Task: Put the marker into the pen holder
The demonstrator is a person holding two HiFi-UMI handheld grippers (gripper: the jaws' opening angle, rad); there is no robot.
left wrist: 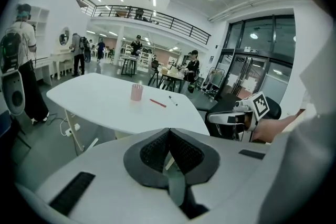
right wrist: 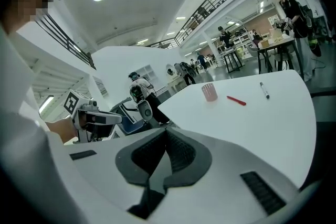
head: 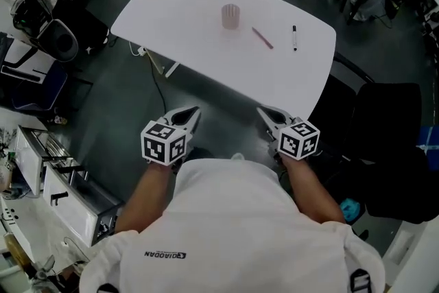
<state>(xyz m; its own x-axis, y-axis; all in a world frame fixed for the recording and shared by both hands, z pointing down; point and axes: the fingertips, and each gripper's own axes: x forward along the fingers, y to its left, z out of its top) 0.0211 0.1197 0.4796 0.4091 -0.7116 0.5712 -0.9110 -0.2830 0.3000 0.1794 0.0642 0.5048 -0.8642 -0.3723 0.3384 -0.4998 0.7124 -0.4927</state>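
Head view: white table (head: 178, 17) w/ pink pen holder (head: 231, 16). Red pen (head: 262, 38) lies just right of holder, black marker (head: 294, 38) beyond it. L gripper (head: 191, 116) and R gripper (head: 267, 116) hover off-table, well short of holder.
Left gripper view: jaws clenched, empty.
Right gripper view: jaws clenched, empty.

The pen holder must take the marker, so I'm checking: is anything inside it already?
Nothing sticks up above the rim of the pen holder. Its depth is too small and shaded to see. The marker lies outside, on the table.
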